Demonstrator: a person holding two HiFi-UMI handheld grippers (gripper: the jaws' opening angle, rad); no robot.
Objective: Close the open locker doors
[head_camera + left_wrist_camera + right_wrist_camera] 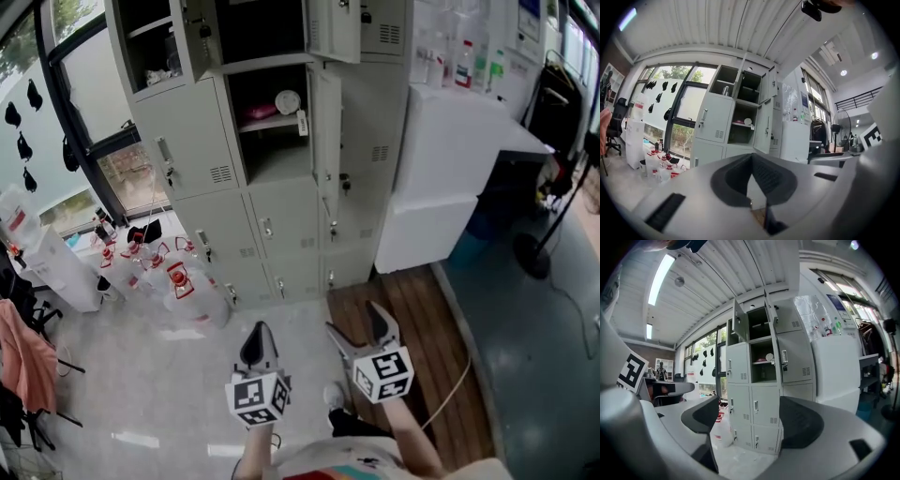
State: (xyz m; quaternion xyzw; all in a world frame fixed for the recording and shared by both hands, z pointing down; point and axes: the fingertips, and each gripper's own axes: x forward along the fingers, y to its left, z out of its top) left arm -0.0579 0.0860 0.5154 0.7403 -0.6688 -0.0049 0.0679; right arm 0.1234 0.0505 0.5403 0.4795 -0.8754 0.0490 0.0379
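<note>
A grey bank of lockers (281, 225) stands ahead of me. Its middle compartment (272, 127) is open, holding a pink thing and a round white one, and its door (325, 141) is swung out to the right. Two top compartments (253, 28) also stand open, with doors (335, 28) ajar. My left gripper (260, 343) is low in front, shut on nothing. My right gripper (362, 331) is beside it, open and empty. Both are well short of the lockers. The right gripper view shows the open doors (774, 345) beyond its gripper (750, 423); the left gripper view shows the lockers (736, 122) past its gripper (751, 186).
A white fridge-like cabinet (450, 159) adjoins the lockers on the right. Several clear jugs with red caps (178, 281) crowd the floor at the lockers' left foot. A wooden platform (417, 323) lies under my right side. A fan stand (534, 253) is at far right.
</note>
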